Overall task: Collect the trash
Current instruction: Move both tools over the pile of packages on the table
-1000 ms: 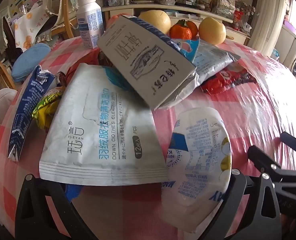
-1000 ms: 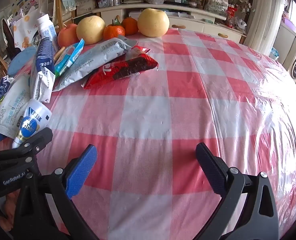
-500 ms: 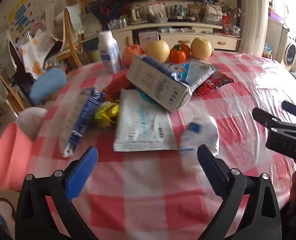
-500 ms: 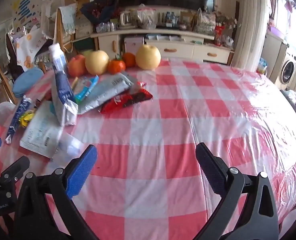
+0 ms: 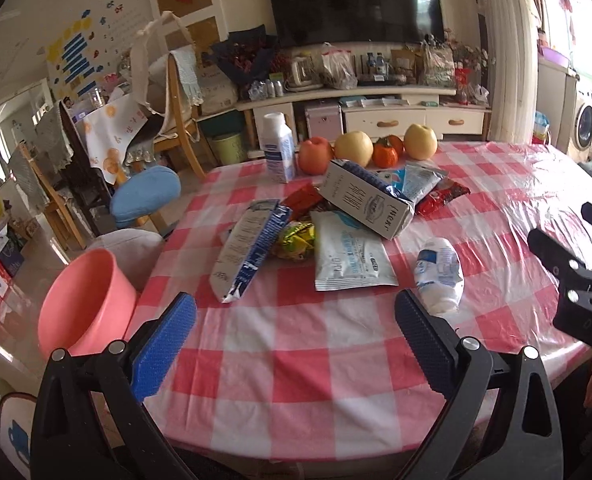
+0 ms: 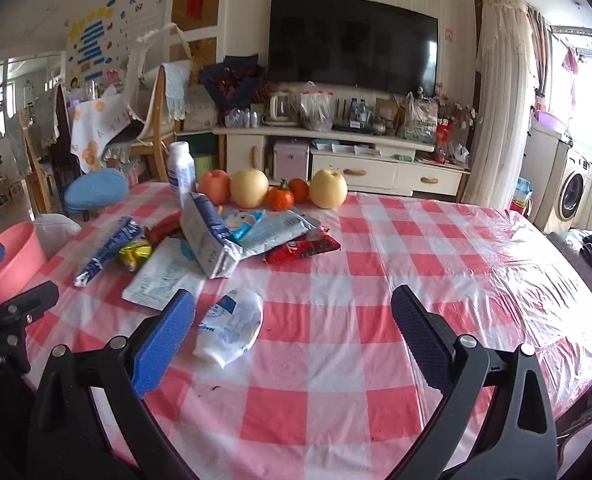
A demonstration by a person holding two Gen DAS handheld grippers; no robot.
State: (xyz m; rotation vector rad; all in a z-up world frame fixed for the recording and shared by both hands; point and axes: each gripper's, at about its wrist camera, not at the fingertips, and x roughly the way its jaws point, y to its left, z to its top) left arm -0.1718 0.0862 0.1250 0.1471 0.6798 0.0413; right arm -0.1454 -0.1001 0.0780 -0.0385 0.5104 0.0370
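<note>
A heap of trash lies on the red-checked table (image 5: 296, 360): a grey carton (image 5: 365, 204), a white wipes pouch (image 5: 349, 258), a blue-and-white wrapper (image 5: 250, 254), a yellow wrapper (image 5: 296, 238) and a red packet (image 5: 441, 198). A crumpled white bottle (image 5: 439, 274) (image 6: 230, 326) lies apart, nearest me. My left gripper (image 5: 296, 340) hangs open above the table's near edge, nothing between its fingers. My right gripper (image 6: 292, 338) is open too, the bottle just beyond its left finger. A pink bucket (image 5: 84, 300) (image 6: 10, 260) stands off the table's left side.
An apple, two pears and small oranges (image 5: 365, 148) line the table's far side beside an upright white bottle (image 5: 280, 148). Chairs and a blue stool (image 5: 146, 192) crowd the left. A TV cabinet (image 5: 375, 108) stands behind. The right half of the tablecloth (image 6: 455, 264) is bare.
Both grippers have pulled back and risen away from the trash heap. The left gripper's fingers have come into full view, open. The white bottle lies where it was.
</note>
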